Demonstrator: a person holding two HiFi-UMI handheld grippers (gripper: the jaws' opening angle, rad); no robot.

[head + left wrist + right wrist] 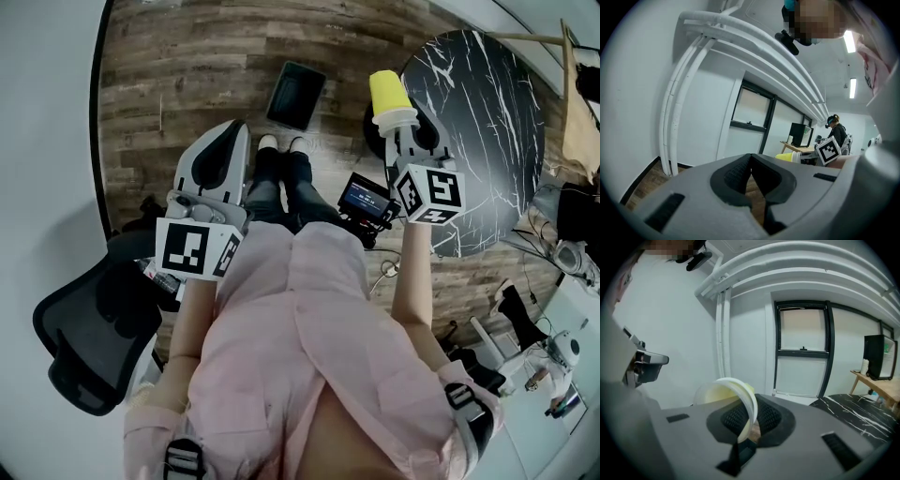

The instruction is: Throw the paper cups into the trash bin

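Observation:
A yellow paper cup [385,94] with a white rim is held in the air by my right gripper [395,122], which is shut on its rim. In the right gripper view the cup [723,393] lies on its side with its rim pinched between the pads [766,418]. A dark rectangular trash bin [295,94] stands on the wood floor ahead, left of the cup. My left gripper [232,134] is raised at the left, shut with nothing in it; its pads [736,174] meet. The left gripper view also catches the cup [789,157] at the right.
A round black marble table [478,122] stands at the right, just beyond my right gripper. A black office chair [84,328] is at the lower left. My feet [279,143] are near the bin. White wall and pipes [689,93] lie ahead.

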